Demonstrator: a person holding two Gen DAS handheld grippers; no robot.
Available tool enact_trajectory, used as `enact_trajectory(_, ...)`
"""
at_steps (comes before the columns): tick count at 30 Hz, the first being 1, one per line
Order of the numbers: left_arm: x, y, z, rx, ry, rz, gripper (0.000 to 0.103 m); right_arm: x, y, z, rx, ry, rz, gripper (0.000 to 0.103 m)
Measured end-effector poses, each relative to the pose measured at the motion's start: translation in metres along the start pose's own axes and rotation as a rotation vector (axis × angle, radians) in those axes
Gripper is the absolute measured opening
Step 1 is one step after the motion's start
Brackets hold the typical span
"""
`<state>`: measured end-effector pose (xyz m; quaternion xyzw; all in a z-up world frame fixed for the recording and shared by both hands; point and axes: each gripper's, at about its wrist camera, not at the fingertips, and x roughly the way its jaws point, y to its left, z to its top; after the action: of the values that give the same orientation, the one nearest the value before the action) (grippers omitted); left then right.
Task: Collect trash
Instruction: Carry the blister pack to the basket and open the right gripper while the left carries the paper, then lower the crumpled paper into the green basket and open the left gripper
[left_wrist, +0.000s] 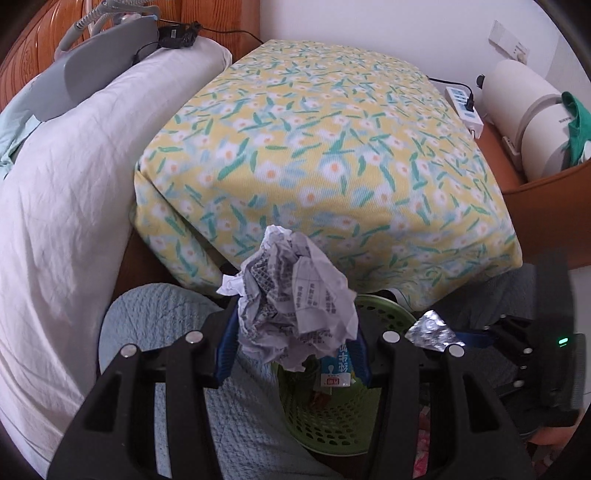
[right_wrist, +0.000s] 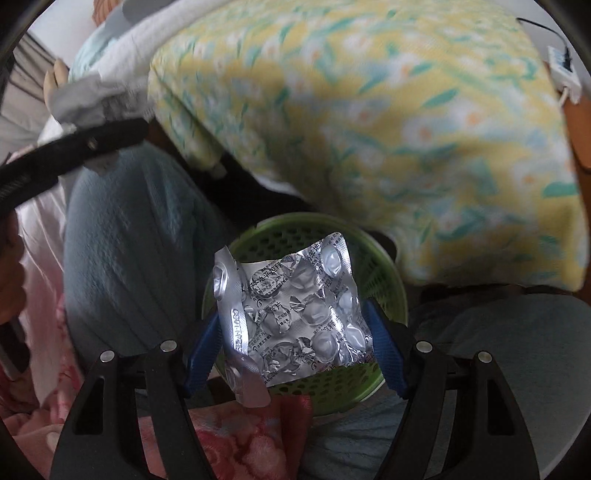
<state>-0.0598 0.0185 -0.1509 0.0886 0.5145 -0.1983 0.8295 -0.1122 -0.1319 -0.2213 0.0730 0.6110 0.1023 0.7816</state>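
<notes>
My left gripper (left_wrist: 293, 343) is shut on a crumpled ball of printed paper (left_wrist: 295, 299), held above the near rim of a green perforated basket (left_wrist: 332, 424). A small milk carton (left_wrist: 334, 371) lies inside the basket. My right gripper (right_wrist: 295, 336) is shut on a silver foil pill blister sheet (right_wrist: 295, 314), held over the same green basket (right_wrist: 384, 280). The blister sheet also shows in the left wrist view (left_wrist: 432, 330), with the right gripper behind it.
A yellow floral pillow (left_wrist: 325, 155) lies just beyond the basket. A white pillow (left_wrist: 74, 184) is at the left, a light blue quilt (left_wrist: 159, 325) under my left gripper. A wooden nightstand (left_wrist: 535, 199) with a power strip (left_wrist: 465, 107) stands at right. Pink floral fabric (right_wrist: 240, 435) lies near.
</notes>
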Motion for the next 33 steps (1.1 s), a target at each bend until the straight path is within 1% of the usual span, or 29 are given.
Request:
enact_trajectory(3,0.0,-0.002,-0.005,0.012,0.001,-0.004,0.048,0.017,0.009,0.0,-0.026,0.033,-0.02,0.08)
enact_trajectory(4,0.0,-0.003,-0.006,0.016,0.004,-0.003,0.048,0.022,0.01,-0.001,-0.028,0.042,-0.038,0.081)
enact_trajectory(5,0.0,-0.004,-0.007,0.019,0.006,-0.005,0.048,0.024,0.011,0.0,-0.027,0.046,-0.049,0.086)
enact_trajectory(6,0.0,-0.005,-0.008,0.023,0.009,-0.007,0.048,0.025,0.011,-0.003,-0.023,0.045,-0.058,0.09)
enact_trajectory(10,0.002,-0.012,-0.01,0.041,0.015,-0.016,0.048,0.017,0.005,-0.006,0.009,0.028,-0.065,0.091)
enact_trajectory(12,0.003,-0.015,-0.01,0.049,0.02,-0.022,0.048,0.009,-0.001,-0.007,0.023,0.01,-0.089,0.095)
enact_trajectory(18,0.006,-0.024,-0.016,0.086,0.035,-0.036,0.048,-0.014,-0.013,-0.01,0.049,-0.038,-0.116,0.096)
enact_trajectory(21,0.008,-0.028,-0.02,0.111,0.047,-0.041,0.048,-0.028,-0.018,-0.01,0.061,-0.052,-0.108,0.097)
enact_trajectory(26,0.017,-0.036,-0.03,0.142,0.081,-0.055,0.048,-0.048,-0.034,-0.008,0.084,-0.066,-0.049,0.097)
enact_trajectory(33,0.035,-0.05,-0.046,0.195,0.149,-0.077,0.048,-0.057,-0.038,-0.007,0.113,-0.081,-0.058,0.097)
